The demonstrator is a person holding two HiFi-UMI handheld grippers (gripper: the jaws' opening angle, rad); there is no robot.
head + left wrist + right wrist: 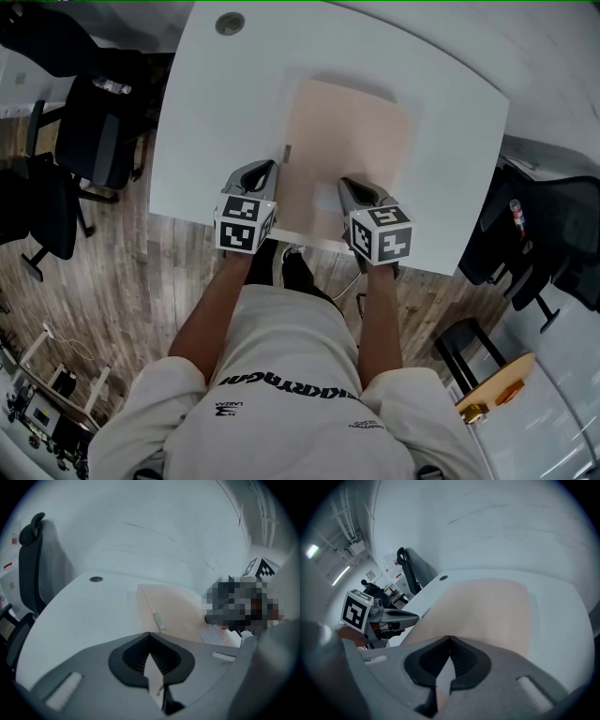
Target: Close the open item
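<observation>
A flat pale-pink folder [352, 150] lies on the white table [234, 103], with a small grey clasp [287, 152] on its left edge and a white slip [323, 199] at its near edge. It looks flat, with its cover down. My left gripper [273, 167] hovers at the folder's near left edge, shut and empty. Over the folder's near edge my right gripper [344, 182] is also shut on nothing. In the left gripper view the folder [173, 609] and clasp [159, 621] lie beyond the closed tips [149, 633]. The right gripper view looks along the folder [487, 606] past its closed tips [449, 638].
A round cable grommet [230, 23] sits at the table's far left. Black office chairs [94, 122] stand left of the table, and more chairs [553, 234] and a black stool [469, 347] stand to the right. The person stands at the near edge.
</observation>
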